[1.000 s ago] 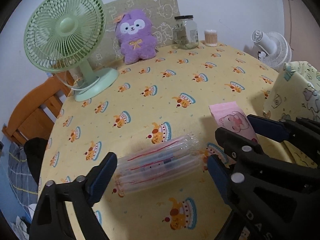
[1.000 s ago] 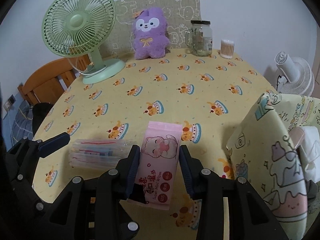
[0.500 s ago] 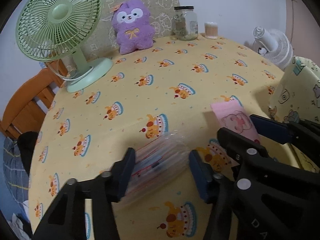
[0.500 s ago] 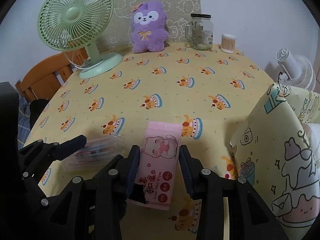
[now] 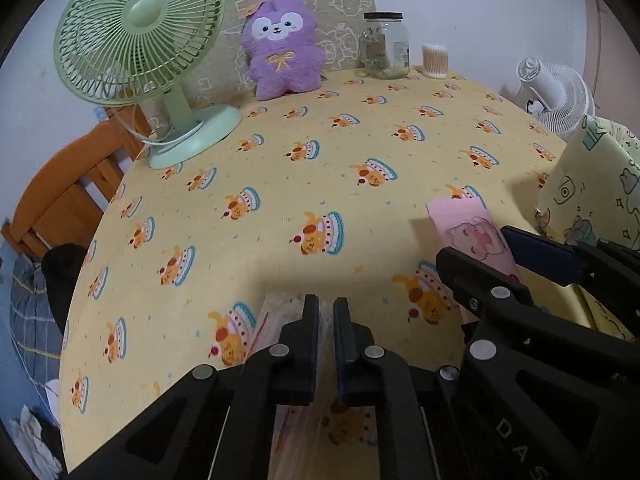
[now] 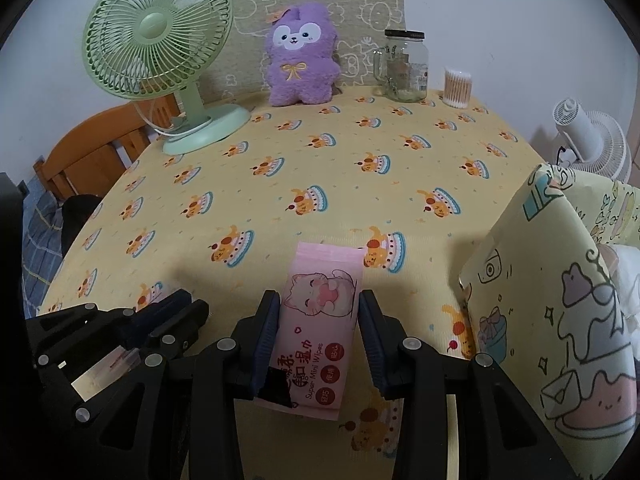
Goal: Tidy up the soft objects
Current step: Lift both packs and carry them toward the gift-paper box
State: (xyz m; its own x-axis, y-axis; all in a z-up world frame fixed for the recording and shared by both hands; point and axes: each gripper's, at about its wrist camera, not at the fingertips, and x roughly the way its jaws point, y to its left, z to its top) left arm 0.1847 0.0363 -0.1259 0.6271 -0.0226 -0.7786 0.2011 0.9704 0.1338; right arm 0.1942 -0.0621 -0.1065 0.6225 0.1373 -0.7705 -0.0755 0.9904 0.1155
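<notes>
Your left gripper point(image 5: 326, 312) has its jaws pressed nearly together on a clear, flattened plastic pouch with red lines point(image 5: 276, 320), pinching it at the near edge of the table with the yellow cake-print cloth point(image 5: 280, 184). Beside it, your right gripper point(image 6: 319, 320) clamps a pink pack of mini wipes with a cartoon cat point(image 6: 320, 308) between its blue-padded jaws, also over the near edge. At the right edge stands a pale yellow bag printed with cartoon cakes point(image 6: 560, 300), just beside the wipes. At the far left corner stands a green desk fan point(image 6: 160, 40). Along the far edge sit a purple plush rabbit point(image 6: 300, 56), a clear glass jar with a black lid point(image 6: 404, 66) and a small tub of cotton swabs point(image 6: 457, 88). A white fan point(image 6: 588, 140) stands beyond the right edge.
</notes>
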